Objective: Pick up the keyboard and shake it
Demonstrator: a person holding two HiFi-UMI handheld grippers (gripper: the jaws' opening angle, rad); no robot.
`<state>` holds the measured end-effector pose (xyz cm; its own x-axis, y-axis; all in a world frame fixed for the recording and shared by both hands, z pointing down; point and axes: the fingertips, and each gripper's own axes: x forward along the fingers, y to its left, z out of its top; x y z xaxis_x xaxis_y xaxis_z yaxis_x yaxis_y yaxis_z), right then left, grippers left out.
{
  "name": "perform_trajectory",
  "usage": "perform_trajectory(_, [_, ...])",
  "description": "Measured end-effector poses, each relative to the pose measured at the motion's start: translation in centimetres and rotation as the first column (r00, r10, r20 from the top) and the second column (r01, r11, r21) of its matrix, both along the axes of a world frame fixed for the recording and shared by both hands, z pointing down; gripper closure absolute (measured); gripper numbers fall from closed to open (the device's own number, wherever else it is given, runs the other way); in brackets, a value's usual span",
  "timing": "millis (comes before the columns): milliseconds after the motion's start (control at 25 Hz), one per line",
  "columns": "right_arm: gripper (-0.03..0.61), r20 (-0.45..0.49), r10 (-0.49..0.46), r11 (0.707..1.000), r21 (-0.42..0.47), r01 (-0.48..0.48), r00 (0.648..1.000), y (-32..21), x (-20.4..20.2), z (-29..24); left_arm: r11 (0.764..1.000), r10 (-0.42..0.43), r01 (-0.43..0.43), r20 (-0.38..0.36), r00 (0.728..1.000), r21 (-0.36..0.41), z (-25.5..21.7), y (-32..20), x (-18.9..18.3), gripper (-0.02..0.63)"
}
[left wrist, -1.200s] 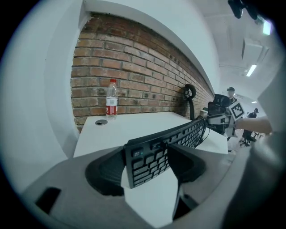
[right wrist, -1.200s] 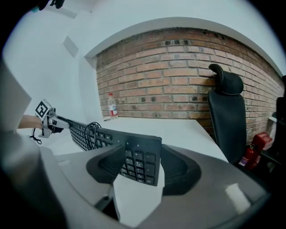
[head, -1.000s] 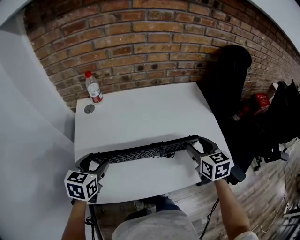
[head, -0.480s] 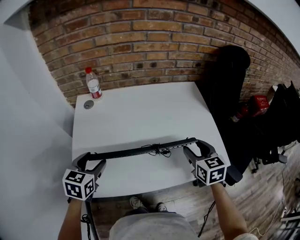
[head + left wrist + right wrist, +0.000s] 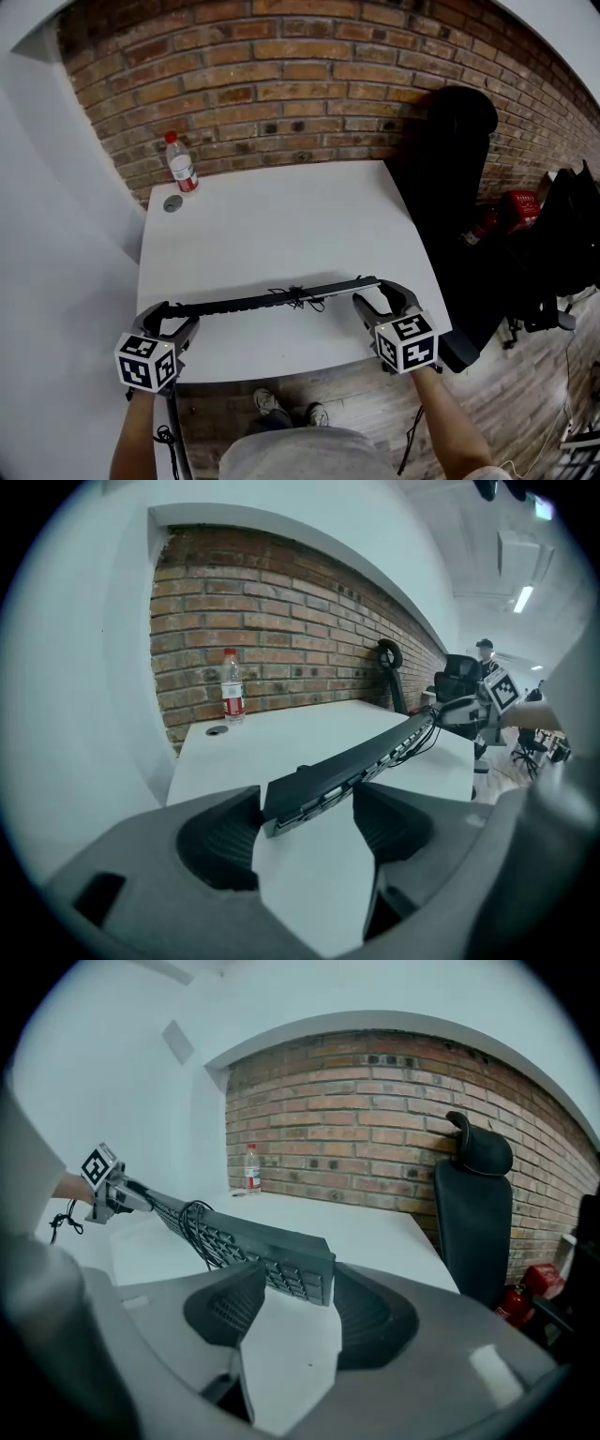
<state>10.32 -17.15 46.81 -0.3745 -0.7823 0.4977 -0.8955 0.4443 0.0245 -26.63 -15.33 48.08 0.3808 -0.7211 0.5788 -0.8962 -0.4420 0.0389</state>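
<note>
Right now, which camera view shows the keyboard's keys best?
The right gripper view: the keyboard faces it, rows of keys plain. The head view sees it nearly edge-on, a thin dark bar. The left gripper view shows mostly its back, keys only sidelong.

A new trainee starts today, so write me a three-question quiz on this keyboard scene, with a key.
1. True or false: the keyboard lies flat on the table.
2. What holds the keyboard up? A) the left gripper alone B) the right gripper alone C) both grippers
3. What stands at the table's far left corner?
Key: 1 false, it is lifted clear and tilted. 2 C, one end sits in each; the right gripper's fingers have just been closing on it. 3 a plastic bottle with a red cap.
</note>
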Motion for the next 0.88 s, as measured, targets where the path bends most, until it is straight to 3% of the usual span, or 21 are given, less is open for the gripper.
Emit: perform_trajectory(880, [0.403,-0.222,-0.102,0.992,0.055,0.117,0.97,3.0,0.6,1.4,0.999,-0.032,0.034,0.093,0.995,-0.02,1.9,2.9,0.1,0.311])
